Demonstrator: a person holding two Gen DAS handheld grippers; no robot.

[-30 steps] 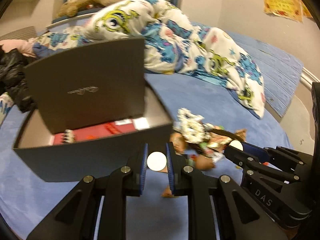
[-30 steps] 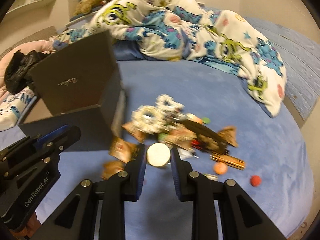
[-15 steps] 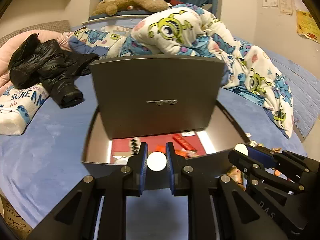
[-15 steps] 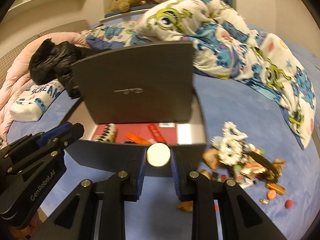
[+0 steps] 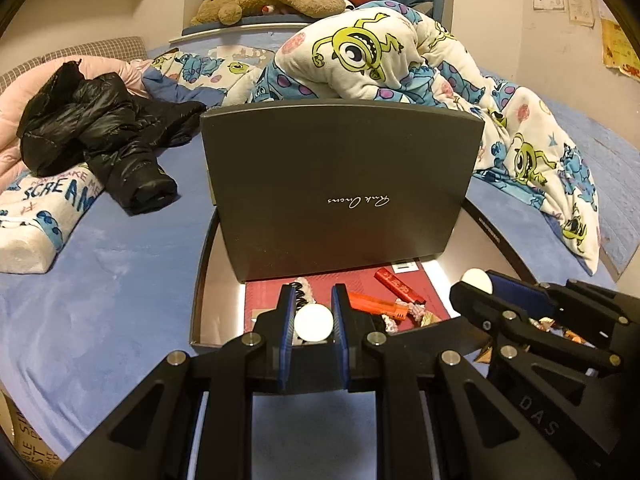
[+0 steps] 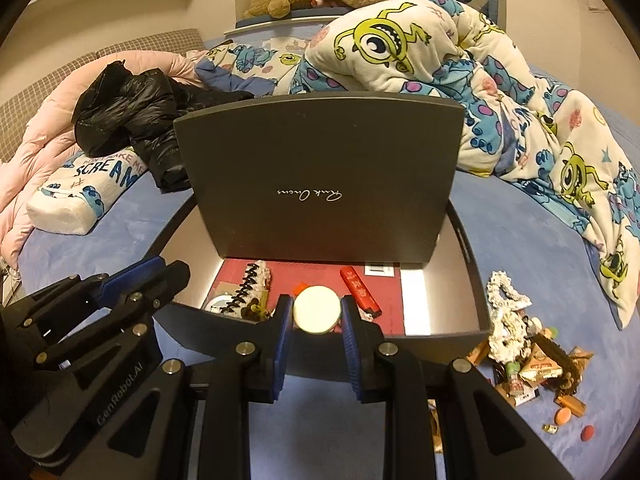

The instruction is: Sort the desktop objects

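A dark grey box [image 5: 216,264] [image 6: 464,248] lies open on the blue bed, its lid [image 5: 340,184] [image 6: 320,184] upright behind it. Inside are a red card, a red lighter [image 5: 398,286] [image 6: 360,292], an orange lighter [image 5: 376,304] and a spiral hair tie [image 6: 254,284]. My left gripper [image 5: 314,312] hovers over the box's near wall with narrow, empty jaws. My right gripper [image 6: 316,316] does the same, and it shows at the right of the left wrist view [image 5: 476,292]. A pile of small objects [image 6: 528,356] lies right of the box.
A cartoon-print quilt [image 5: 400,60] [image 6: 480,80] is bunched behind the box. A black jacket [image 5: 100,132] [image 6: 136,116] and a white pillow [image 5: 36,216] [image 6: 84,196] lie to the left. Small orange and red discs [image 6: 564,416] lie on the blue sheet at far right.
Both grippers have swung left from the pile of small objects to face the open box and moved closer over its near wall. Their jaws stay narrow and empty.
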